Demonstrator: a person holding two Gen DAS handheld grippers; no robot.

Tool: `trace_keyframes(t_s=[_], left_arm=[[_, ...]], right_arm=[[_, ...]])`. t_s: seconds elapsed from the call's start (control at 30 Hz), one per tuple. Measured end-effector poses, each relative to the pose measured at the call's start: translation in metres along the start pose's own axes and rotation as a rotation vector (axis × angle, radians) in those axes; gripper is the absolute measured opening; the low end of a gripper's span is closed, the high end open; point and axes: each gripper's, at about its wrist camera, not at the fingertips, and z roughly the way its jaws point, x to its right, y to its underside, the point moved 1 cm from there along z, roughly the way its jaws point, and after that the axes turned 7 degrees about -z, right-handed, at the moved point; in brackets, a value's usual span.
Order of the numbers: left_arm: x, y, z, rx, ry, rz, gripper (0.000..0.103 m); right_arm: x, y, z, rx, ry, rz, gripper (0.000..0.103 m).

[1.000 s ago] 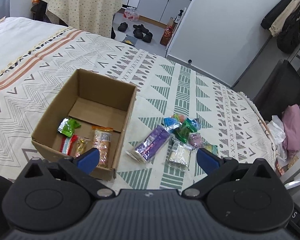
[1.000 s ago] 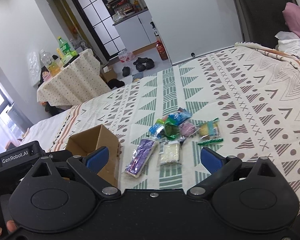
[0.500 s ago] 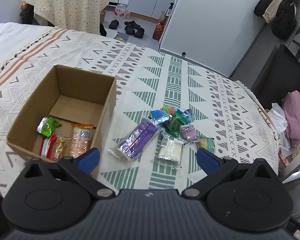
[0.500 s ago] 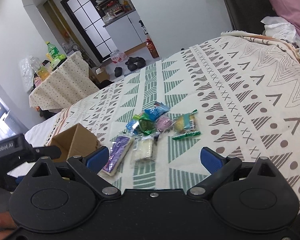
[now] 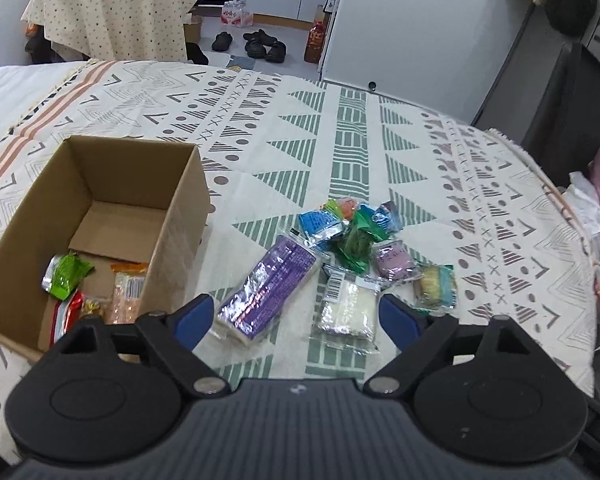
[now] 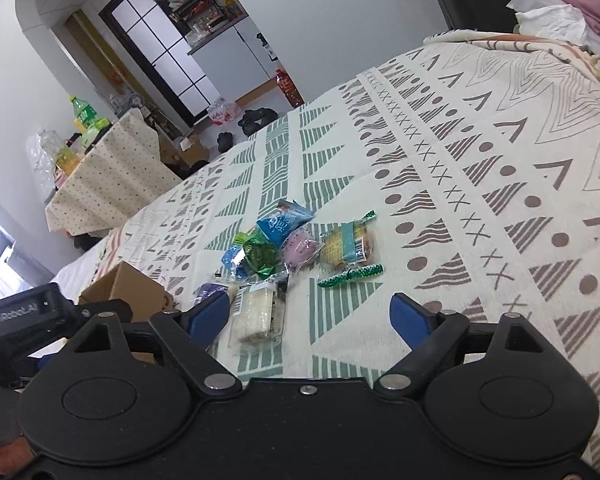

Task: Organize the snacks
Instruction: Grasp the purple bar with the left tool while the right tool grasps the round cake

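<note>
Left wrist view gives me the snacks (image 5: pixel 352 256) as a loose heap on the patterned bed cover (image 5: pixel 340 152), lying at about three o'clock from the cardboard box (image 5: pixel 180 208) and just beside it. A purple packet (image 5: pixel 268 292) sits nearest the box and a white packet (image 5: pixel 346 308) lies right of it, both framed between the blue fingers (image 5: pixel 194 318) of my left gripper (image 5: pixel 294 316). I judge the heap is kept close to the box so each carry is short; the box already holds a green pouch (image 5: pixel 66 276) and an orange-topped bag (image 5: pixel 126 288) along its near wall, so the sorting is partly done. My left gripper is spread with nothing between its pads, and its jaws have just been closing a little, I think to match the width of a packet. From the right wrist view, my right gripper (image 6: pixel 310 316) is likewise spread and empty, its jaws also just narrowed, with the white packet at its eleven o'clock and a yellow cake packet (image 6: pixel 350 246) further off at twelve. Against the earlier pictures, the heap now looms larger and lower in both views and the box has slid toward nine o'clock in the left view, so both hands have come down toward the snacks.
</note>
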Motion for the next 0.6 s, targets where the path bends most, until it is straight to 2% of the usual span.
trace_keyframes(t_s=[0.33,0.6], left_arm=[[0.006,-0.009,0.041,-0.047,-0.058,0.034,0.066],[0.012,-0.012,0.074,-0.084,-0.113,0.063,0.063]], right_arm=[[0.007,-0.011,0.027,-0.024,0.018,-0.02,0.08],[0.009,-0.025,0.049,-0.036,0.023,-0.03,0.08]])
